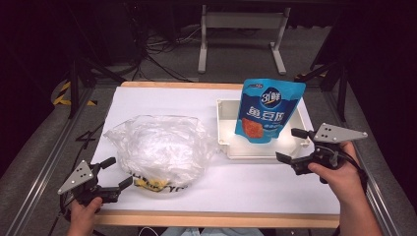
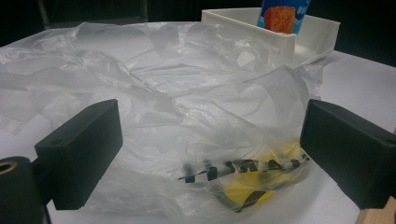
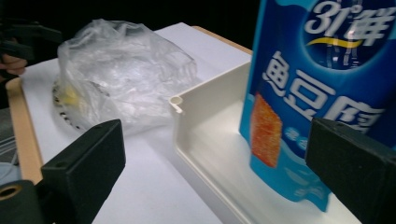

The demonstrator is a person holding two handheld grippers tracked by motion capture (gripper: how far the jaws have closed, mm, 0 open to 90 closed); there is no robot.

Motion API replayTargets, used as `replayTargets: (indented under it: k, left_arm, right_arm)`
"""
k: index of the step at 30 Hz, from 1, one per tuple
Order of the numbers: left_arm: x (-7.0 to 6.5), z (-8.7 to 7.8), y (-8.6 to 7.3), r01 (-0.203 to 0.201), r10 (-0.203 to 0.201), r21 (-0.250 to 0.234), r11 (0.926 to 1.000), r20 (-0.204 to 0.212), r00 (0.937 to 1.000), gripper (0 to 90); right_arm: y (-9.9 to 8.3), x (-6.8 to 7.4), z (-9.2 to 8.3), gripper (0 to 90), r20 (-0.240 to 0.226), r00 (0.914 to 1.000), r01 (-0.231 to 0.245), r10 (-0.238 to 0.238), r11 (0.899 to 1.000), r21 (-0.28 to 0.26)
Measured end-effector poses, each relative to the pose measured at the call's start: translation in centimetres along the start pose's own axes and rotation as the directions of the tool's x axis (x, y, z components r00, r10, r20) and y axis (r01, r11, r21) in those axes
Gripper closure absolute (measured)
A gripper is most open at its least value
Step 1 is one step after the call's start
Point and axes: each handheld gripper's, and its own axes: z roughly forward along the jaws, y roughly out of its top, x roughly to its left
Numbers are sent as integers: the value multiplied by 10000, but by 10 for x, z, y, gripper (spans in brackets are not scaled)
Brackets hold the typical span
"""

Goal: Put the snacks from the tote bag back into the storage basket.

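The crumpled clear plastic bag (image 1: 156, 147), thin, glossy film with a yellow-and-black printed band along its near edge, lies heaped on the left half of the white table sheet (image 1: 246, 184), just left of the tray. The left gripper (image 1: 112, 173) sits at the bag's near left corner with its jaws spread wide on either side of the printed edge, gripping nothing; the left gripper view shows film between the black pads (image 2: 84, 156) but no contact. The tall blue glossy snack pouch (image 1: 269, 110), with white lettering and an orange panel, stands upright inside the shallow white rigid plastic tray (image 1: 223, 129), leaning toward the far wall. The right gripper (image 1: 293, 145) hovers at the tray's near right corner, jaws likewise released, facing the pouch's lower part. Risks, as judged: the film is slippery and layered, so a shallow pinch may catch one ply only and slide off; the pouch is light and top-heavy, so a low or off-centre grip could tip it against the tray wall or drag the tray across the sheet.
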Motion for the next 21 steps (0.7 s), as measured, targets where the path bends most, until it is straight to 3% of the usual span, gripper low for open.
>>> replayTargets:
  k: [1,2,8,13,16,21]
  left_arm:
    - [0,0,0,0,0,0,10000,0,10000,65]
    - [0,1,0,31,-31,-77,10000,-12,10000,65]
    - [-1,1,0,-25,25,-61,10000,-8,10000,65]
    - [-1,1,0,-31,31,-67,10000,21,10000,65]
    - [-1,1,0,-49,49,-79,10000,60,10000,65]
    - [-1,-1,1,-76,77,-73,9999,145,9999,65]
  right_arm:
    - [0,0,0,57,0,10000,0,0,10000,0]
    - [-2,6,4,57,-398,9992,-60,54,9999,-160]
    - [-5,22,14,52,-826,9965,78,-107,9993,-358]
    - [-11,29,23,47,-871,9959,219,-235,9996,-197]
    - [-21,31,34,45,-1114,9937,41,-66,9997,-232]
    - [-37,32,53,38,-881,9961,64,-79,9998,-170]
